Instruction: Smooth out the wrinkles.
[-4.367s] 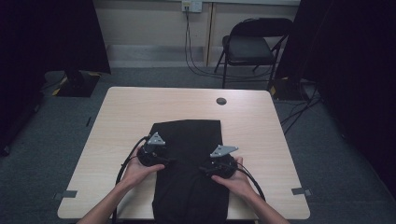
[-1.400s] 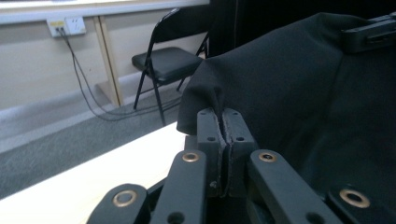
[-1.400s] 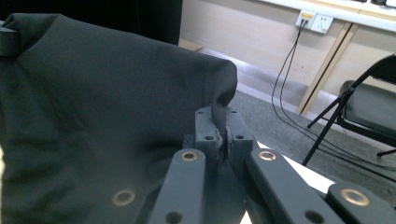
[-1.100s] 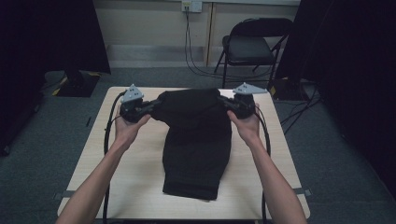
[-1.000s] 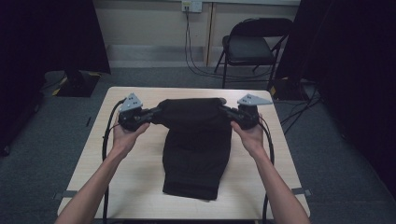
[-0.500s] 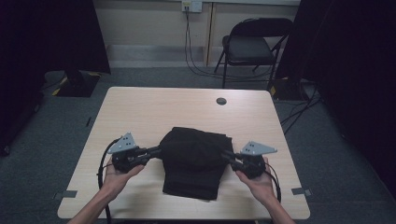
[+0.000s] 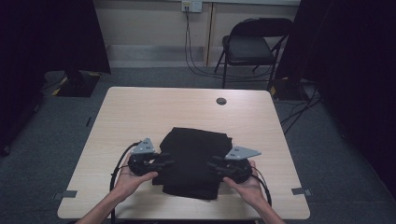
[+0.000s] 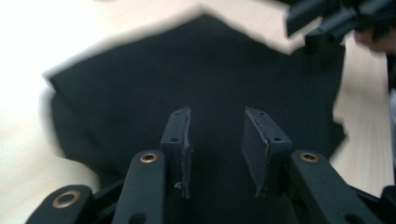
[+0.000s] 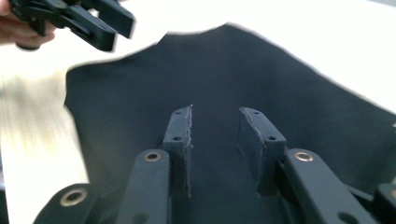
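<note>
High view: looking down on one pale wooden table (image 7: 140,112), rectangular with rounded corners, with one small dark round grommet (image 7: 221,101) set near its far edge. Lying on the near half, one black cloth (image 7: 194,158), folded into a soft, matte, roughly square pad. Resting at its two sides, two grippers: left gripper (image 7: 164,163) poking in over the left edge, right gripper (image 7: 212,164) over the right edge, each carried by one hand and topped by one grey three-cornered plate. Standing behind the table, one black folding chair (image 7: 254,44) on grey carpet.

Left gripper view: hovering low over the cloth (image 8: 187,79), matte and smooth, its outline jagged against the bright tabletop. Two flat black pads (image 8: 180,140) standing partly apart, having just been opening, gripping nothing, with only cloth seen through the gap. Showing at top right, the right gripper (image 8: 322,21).

Right gripper view: looking along two black pads (image 9: 180,140), worn at the edges, likewise partly apart and just been opening, pinching nothing above the cloth (image 9: 261,74). Showing at top left, the left gripper (image 9: 100,23).
</note>
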### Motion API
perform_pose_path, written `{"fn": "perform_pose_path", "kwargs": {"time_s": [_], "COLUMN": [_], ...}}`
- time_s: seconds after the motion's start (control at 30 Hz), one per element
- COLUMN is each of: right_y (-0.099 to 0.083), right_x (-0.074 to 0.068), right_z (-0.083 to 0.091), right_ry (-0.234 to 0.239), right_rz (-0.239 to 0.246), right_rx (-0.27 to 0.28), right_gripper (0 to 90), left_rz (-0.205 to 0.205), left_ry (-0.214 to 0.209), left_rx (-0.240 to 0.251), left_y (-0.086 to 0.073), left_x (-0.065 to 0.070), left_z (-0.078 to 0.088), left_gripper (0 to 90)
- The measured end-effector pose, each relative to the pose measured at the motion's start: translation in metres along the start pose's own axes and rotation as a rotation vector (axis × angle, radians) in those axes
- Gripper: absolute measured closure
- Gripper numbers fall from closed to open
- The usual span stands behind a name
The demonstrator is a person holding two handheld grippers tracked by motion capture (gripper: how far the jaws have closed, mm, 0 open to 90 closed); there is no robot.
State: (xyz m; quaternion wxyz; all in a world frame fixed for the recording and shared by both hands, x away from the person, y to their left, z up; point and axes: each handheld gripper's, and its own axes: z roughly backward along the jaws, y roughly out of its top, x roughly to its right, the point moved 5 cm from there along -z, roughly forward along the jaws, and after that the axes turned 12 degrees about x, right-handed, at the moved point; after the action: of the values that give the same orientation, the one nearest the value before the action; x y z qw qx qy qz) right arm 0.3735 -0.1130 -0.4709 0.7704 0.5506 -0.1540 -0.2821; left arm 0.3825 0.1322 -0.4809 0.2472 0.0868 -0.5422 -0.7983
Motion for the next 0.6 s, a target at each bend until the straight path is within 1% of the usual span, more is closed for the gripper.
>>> {"fn": "perform_pose_path", "kwargs": {"time_s": [0.03,0.07,0.1,0.13,0.17,0.2,0.23,0.27,0.3,0.33,0.37,0.4,0.43,0.47,0.5,0.53,0.57,0.6], "right_y": [-0.005,-0.01,-0.015,-0.019,-0.021,-0.024,-0.028,-0.034,-0.04,-0.045,-0.047,-0.047,-0.047,-0.047,-0.048,-0.048,-0.048,-0.049], "right_x": [-0.007,-0.014,-0.02,-0.025,-0.027,-0.03,-0.032,-0.035,-0.038,-0.04,-0.041,-0.04,-0.04,-0.038,-0.037,-0.038,-0.039,-0.04], "right_z": [-0.004,-0.006,-0.007,-0.007,-0.006,-0.005,-0.004,-0.004,-0.005,-0.007,-0.009,-0.01,-0.01,-0.011,-0.01,-0.009,-0.009,-0.008], "right_ry": [0.03,0.051,0.066,0.101,0.119,0.134,0.135,0.142,0.139,0.13,0.128,0.131,0.135,0.14,0.143,0.145,0.146,0.169], "right_rz": [0.006,0.04,0.078,0.081,0.069,0.066,0.07,0.072,0.097,0.137,0.154,0.145,0.139,0.107,0.103,0.109,0.113,0.097], "right_rx": [-0.021,-0.056,-0.082,-0.101,-0.113,-0.128,-0.137,-0.159,-0.19,-0.204,-0.2,-0.203,-0.199,-0.19,-0.189,-0.188,-0.189,-0.203], "right_gripper": [65.8,65.0,62.8,59.9,58.1,57.4,57.4,57.4,57.3,57.2,57.2,58.1,59.4,59.3,59.1,58.8,58.4,58.1], "left_rz": [-0.013,-0.019,-0.016,-0.013,-0.007,-0.005,0.003,0.003,0.001,-0.018,-0.027,-0.027,-0.032,-0.019,-0.006,-0.012,-0.034,-0.028], "left_ry": [-0.005,-0.006,-0.004,0.008,0.017,0.016,0.023,0.033,0.041,0.049,0.055,0.053,0.04,0.015,-0.04,-0.06,-0.03,-0.03], "left_rx": [-0.032,-0.061,-0.082,-0.081,-0.077,-0.065,-0.043,-0.021,-0.009,-0.008,0.004,-0.001,-0.022,-0.035,-0.062,-0.098,-0.109,-0.11], "left_y": [-0.006,-0.011,-0.015,-0.015,-0.013,-0.011,-0.008,-0.004,0.0,0.004,0.008,0.009,0.01,0.009,0.005,-0.001,-0.008,-0.014], "left_x": [0.004,0.007,0.009,0.009,0.009,0.008,0.008,0.007,0.007,0.006,0.005,0.005,0.004,0.004,0.005,0.007,0.008,0.011], "left_z": [-0.003,-0.005,-0.007,-0.007,-0.006,-0.005,-0.004,-0.003,-0.003,-0.004,-0.008,-0.009,-0.016,-0.023,-0.032,-0.04,-0.046,-0.05], "left_gripper": [60.8,59.0,54.6,49.8,47.9,45.9,45.1,44.4,43.2,42.9,42.9,43.7,45.0,45.2,44.3,44.0,44.0,44.0]}}
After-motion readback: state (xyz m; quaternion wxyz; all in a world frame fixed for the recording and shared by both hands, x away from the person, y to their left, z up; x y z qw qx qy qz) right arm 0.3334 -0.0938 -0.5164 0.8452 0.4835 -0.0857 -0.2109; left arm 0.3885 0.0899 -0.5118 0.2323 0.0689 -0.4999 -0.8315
